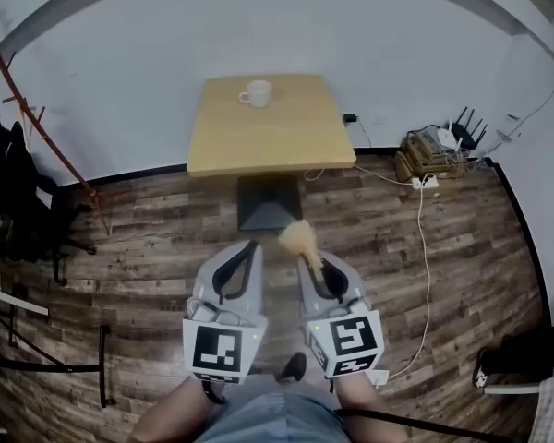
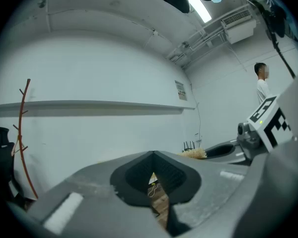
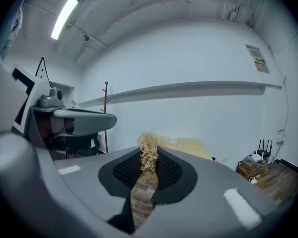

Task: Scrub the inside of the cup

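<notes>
White wall, wood floor, and the cup (image 1: 256, 93) is sitting on the counter (image 1: 268, 146), well ahead of both grippers. The right gripper (image 1: 316, 268) is clamping its fingers on the straw scrubber (image 1: 300, 238), bristles pointing forward. The left gripper (image 1: 247, 247), fingers together and empty, is lining up straighter with the cup.

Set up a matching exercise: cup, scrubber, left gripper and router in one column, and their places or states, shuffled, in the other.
1. cup
2. scrubber
3. left gripper
4. router

A. shut, nothing between its jaws
B. off to the right of the table
C. standing on the table
D. clamped in the right gripper

Pairs: 1-C, 2-D, 3-A, 4-B.
</notes>
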`<state>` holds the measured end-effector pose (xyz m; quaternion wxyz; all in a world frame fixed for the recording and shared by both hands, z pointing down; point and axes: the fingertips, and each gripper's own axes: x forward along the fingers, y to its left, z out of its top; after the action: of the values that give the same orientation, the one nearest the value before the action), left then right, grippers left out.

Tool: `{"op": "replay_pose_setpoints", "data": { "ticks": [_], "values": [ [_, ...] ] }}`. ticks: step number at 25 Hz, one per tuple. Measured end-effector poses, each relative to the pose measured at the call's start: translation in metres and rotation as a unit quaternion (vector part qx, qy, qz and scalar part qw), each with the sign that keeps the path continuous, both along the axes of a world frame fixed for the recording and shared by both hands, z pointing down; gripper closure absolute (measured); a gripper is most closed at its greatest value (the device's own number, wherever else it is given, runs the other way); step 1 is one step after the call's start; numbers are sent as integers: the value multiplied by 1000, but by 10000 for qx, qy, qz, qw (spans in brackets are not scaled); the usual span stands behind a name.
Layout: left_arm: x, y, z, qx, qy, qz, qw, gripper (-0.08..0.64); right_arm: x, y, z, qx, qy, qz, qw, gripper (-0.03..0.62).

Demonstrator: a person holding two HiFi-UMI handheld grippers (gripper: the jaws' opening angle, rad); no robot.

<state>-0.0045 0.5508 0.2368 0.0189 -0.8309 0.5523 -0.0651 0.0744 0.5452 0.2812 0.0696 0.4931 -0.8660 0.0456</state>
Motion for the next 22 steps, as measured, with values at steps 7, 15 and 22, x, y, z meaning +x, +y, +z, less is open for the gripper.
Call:
{"op": "replay_pose_setpoints", "data": {
  "ticks": [7,15,22],
  "values": [
    [35,0,2,-20,-1,-47,10000,540,34,2,-1,13,-80,-128,9999,529],
    [58,-1,18,-155,-30,-119,9998,540,71,-3,22,-294,-238,-74,9993,528],
    [56,-32,32,-326,-43,-141,9994,540,69,-31,36,-442,-283,-105,9986,528]
  ]
}}
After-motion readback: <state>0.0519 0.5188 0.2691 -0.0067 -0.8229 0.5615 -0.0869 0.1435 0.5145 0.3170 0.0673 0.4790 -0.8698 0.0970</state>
